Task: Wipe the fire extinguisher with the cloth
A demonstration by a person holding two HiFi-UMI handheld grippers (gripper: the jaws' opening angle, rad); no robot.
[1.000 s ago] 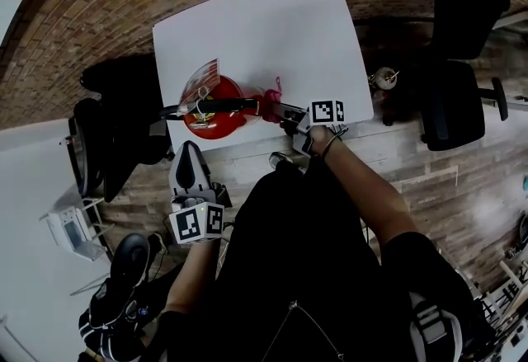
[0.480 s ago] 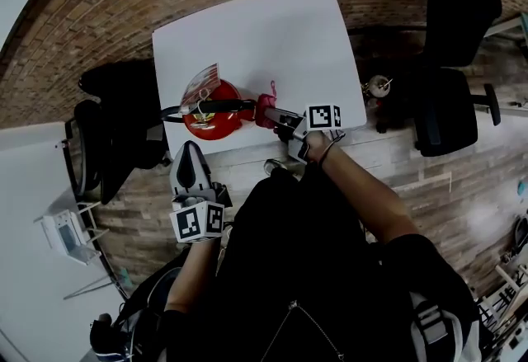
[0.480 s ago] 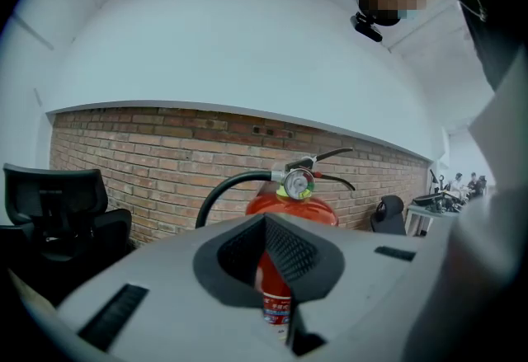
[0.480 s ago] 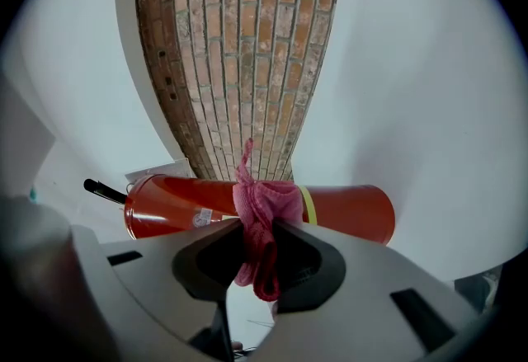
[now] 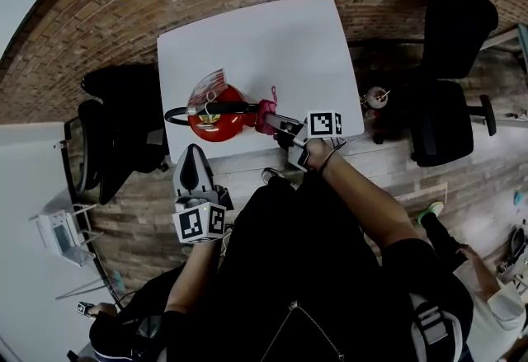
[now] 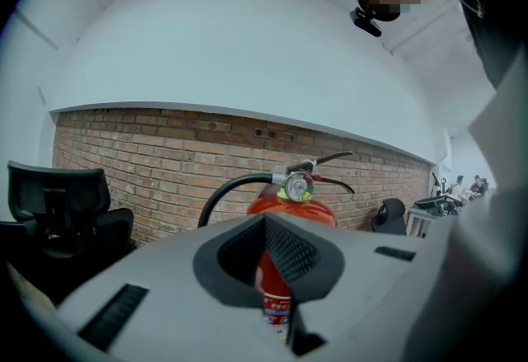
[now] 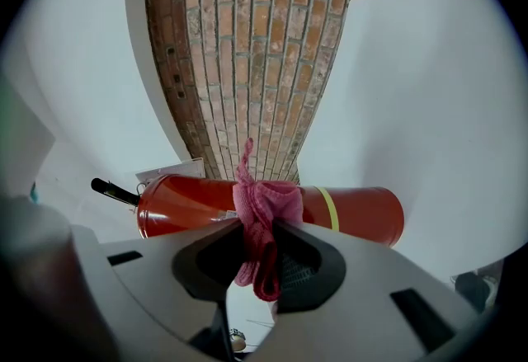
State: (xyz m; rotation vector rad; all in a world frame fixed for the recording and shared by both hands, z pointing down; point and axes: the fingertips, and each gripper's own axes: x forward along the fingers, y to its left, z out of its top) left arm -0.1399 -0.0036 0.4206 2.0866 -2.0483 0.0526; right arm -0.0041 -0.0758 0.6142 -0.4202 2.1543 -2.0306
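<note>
A red fire extinguisher (image 5: 216, 115) stands upright near the front edge of the white table (image 5: 264, 39), with a black hose and a paper tag on top. My right gripper (image 5: 279, 121) is shut on a pink cloth (image 5: 266, 115) and holds it against the extinguisher's right side. In the right gripper view the cloth (image 7: 262, 220) is bunched between the jaws of the right gripper (image 7: 257, 257) and pressed on the red cylinder (image 7: 355, 213). My left gripper (image 5: 194, 175) hangs off the table's front edge, shut and holding nothing. From the left gripper (image 6: 268, 257) I see the extinguisher (image 6: 290, 202) ahead.
Black office chairs stand left (image 5: 115, 129) and right (image 5: 454, 63) of the table on a brick-patterned floor. A small round object (image 5: 378, 94) sits on the floor by the table's right corner. A brick wall (image 6: 148, 162) lies behind the extinguisher.
My right gripper has brought the pink cloth a little further left, up against the extinguisher's side. The left gripper has stayed where it was.
</note>
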